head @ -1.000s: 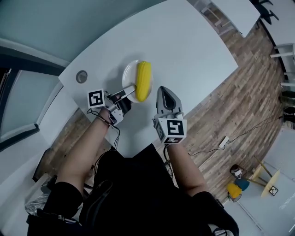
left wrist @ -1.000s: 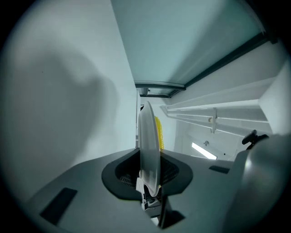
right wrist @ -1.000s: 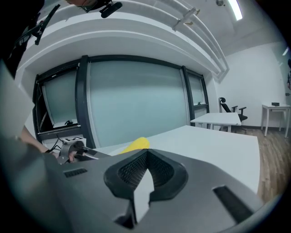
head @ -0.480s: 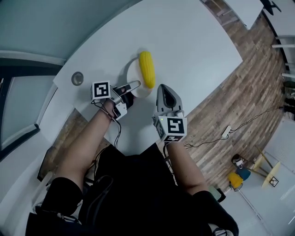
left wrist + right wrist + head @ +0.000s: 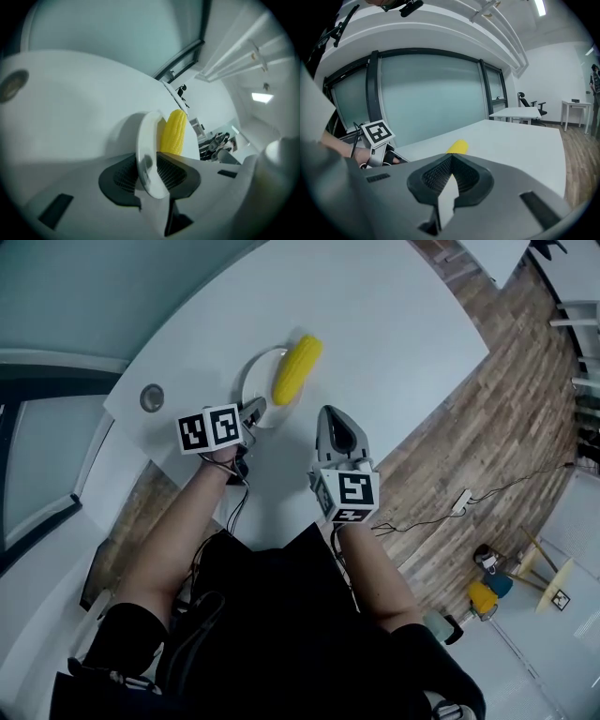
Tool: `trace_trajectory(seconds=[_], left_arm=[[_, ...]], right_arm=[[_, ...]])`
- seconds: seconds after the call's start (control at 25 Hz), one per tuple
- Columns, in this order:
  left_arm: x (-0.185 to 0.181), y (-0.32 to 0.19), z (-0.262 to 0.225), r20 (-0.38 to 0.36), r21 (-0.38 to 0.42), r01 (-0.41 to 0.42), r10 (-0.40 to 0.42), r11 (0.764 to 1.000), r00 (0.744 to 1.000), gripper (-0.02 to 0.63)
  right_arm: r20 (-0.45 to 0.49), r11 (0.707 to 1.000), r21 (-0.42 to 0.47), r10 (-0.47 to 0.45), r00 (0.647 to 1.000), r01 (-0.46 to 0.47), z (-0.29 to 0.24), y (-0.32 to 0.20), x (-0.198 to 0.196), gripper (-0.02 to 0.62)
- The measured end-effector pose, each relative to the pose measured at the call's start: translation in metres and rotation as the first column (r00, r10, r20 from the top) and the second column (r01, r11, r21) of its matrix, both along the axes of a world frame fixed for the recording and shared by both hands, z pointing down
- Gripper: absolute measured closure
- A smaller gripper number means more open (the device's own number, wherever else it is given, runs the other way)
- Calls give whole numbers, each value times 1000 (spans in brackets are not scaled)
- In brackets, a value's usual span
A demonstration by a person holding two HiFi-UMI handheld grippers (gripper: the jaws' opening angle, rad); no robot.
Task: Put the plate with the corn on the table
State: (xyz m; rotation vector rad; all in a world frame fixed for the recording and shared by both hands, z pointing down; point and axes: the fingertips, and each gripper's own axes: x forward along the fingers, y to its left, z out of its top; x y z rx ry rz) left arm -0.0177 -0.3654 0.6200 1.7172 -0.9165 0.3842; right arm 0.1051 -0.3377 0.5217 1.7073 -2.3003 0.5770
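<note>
A white plate with a yellow corn cob is over the white table, tilted up on its near side. My left gripper grips the plate's near rim between its pads, and its jaws are opening. In the left gripper view the plate stands almost on edge with the corn lying against its face. My right gripper hovers just right of the plate, shut and empty. The corn's tip shows beyond it.
A small round grey disc is set into the table left of the plate. The table's curved edge runs close to my body, with wooden floor and a cable to the right. A glass wall stands behind the table.
My left gripper has rolled over, its marker cube turning, and the plate has tipped up with it. The corn has swung and slid toward the plate's right side. The right gripper has stayed put.
</note>
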Motion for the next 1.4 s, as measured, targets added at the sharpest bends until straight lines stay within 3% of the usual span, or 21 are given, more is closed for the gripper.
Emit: trace_trajectory(seconds=[0.08,0.16,0.24,0.32,0.48,0.6,0.8,0.92,1.08,1.28,1.4], left_arm=[[-7,-2,-1,171,108,-71,52,992,984,470],[-14,-3,-3,339,219,-158,77,963,938,449],[-20,-6,-13,475,346,-227,39,910,879,449],[-22,-8,-33,539,463,-265,-31,845,842,451],[-14,-1,-91,484,638,-246,-131,729,865,455],[-12,10,-139,436,738,-214,-211,640,875,601],[7,45,-226,341,869,-189,-277,458,898,601],[12,72,-271,281,914,-147,-328,378,902,601],[15,100,-304,236,935,-105,-372,340,898,601],[17,123,-315,237,938,-107,-381,331,894,602],[16,132,-316,228,939,-109,-350,327,909,601]], right_arm=[[1,1000,-6,-2,1000,2,3,0,0,592],[7,1000,-8,-7,1000,8,3,0,0,592],[14,1000,-4,-20,1000,20,1,1,-1,592],[19,999,4,-41,999,41,-2,2,-3,592],[27,996,35,-84,996,83,-11,7,-9,592],[31,988,88,-129,991,125,-34,15,-19,592],[10,948,250,-205,979,196,-99,35,-27,592],[-27,908,348,-239,971,233,-143,54,-32,592],[-21,862,436,-279,960,260,-187,81,-38,592],[-60,843,450,-302,951,296,-201,98,-42,592],[-43,822,486,-315,948,296,-207,104,-50,592]])
